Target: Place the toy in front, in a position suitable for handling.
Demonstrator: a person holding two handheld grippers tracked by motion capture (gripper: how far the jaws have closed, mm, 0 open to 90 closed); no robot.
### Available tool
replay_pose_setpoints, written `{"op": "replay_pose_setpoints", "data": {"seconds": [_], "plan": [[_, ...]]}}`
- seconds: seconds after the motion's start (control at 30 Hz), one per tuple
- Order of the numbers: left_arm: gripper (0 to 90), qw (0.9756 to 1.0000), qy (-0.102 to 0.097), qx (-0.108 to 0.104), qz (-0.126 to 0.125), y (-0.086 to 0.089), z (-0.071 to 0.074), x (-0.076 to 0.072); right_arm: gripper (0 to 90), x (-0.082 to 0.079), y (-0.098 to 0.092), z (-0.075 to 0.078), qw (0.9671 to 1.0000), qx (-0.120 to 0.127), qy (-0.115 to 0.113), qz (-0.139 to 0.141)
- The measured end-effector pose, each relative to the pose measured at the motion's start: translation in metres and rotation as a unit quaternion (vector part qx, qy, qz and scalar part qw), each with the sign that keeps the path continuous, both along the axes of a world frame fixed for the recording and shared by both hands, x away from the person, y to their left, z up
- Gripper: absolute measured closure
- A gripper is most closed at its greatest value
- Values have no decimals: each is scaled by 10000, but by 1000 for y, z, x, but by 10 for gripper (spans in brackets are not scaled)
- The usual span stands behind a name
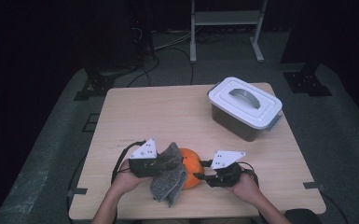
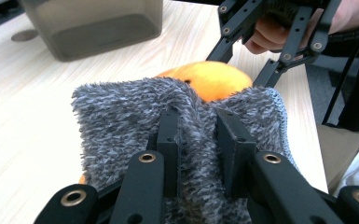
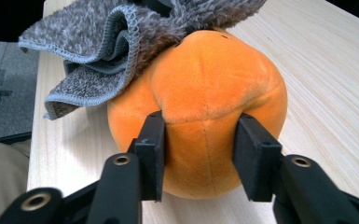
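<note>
grey cloth against orange plush ball at the near edge of the table

no brand, label or writing can be read on anything here. the left gripper [image 2: 196, 135] has its jaws clamped on a bunched fold of the grey cloth [image 2: 135, 116]; the cloth drapes over the left side of the orange plush ball [image 3: 200, 102] and hides that side of it. in the high view the ball [image 1: 192, 170] sits near the front edge of the wooden table [image 1: 168, 112], between the two grippers, with the cloth [image 1: 168, 175] covering much of it. the right gripper [image 3: 199, 154] has its jaws at a middling width, each pad pressed on the ball's lower front, pinching the plush. both hands come in from the bottom, forearms cut off by the frame, grippers pointing inward toward each other. a lidded grey box [image 1: 245, 107] with a white handled lid stands well apart at the far right of the table; the left gripper view cuts off its top.
</note>
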State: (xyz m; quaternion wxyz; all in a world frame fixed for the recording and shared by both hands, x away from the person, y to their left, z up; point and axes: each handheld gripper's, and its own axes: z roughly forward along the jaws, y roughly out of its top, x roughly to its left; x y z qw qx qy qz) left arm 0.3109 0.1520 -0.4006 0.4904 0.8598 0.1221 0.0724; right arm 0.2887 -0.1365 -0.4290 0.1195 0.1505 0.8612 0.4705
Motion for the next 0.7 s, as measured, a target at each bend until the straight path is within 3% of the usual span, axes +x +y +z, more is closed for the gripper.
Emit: {"op": "replay_pose_setpoints", "data": {"seconds": [0.13, 0.27, 0.33, 0.4, 0.53, 0.57, 0.6, 0.63, 0.7], "plan": [[731, 9999, 80, 35, -115, -5, -2, -2, 386, 3, -2, 3, 9998, 136, 124, -15], [729, 9995, 144, 60, -281, -10, -4, -3, 342, 2, 0, 5, 9997, 211, 70, -57], [729, 9992, 144, 87, -361, -13, -4, -5, 358, 1, 1, 5, 9998, 158, 28, -90], [729, 9992, 107, 123, -369, -13, -2, -4, 437, 0, 1, 3, 9999, 101, 8, -65], [729, 9996, 68, 84, -268, -7, 1, -2, 499, 0, 0, 1, 10000, 39, -49, -7], [728, 9998, -13, 166, -100, -2, 2, -1, 515, 0, -2, 0, 10000, 5, -45, 49], [728, 9998, -13, 166, -100, -2, 2, -1, 519, 0, -3, 0, 10000, -14, -45, 72], [728, 9999, 50, 163, 28, 4, 1, 2, 521, 0, -5, 0, 9999, -36, -37, 98], [728, 9997, 181, 159, 52, 6, -4, 4, 515, 3, -10, -2, 9999, -34, 46, 83]]}}
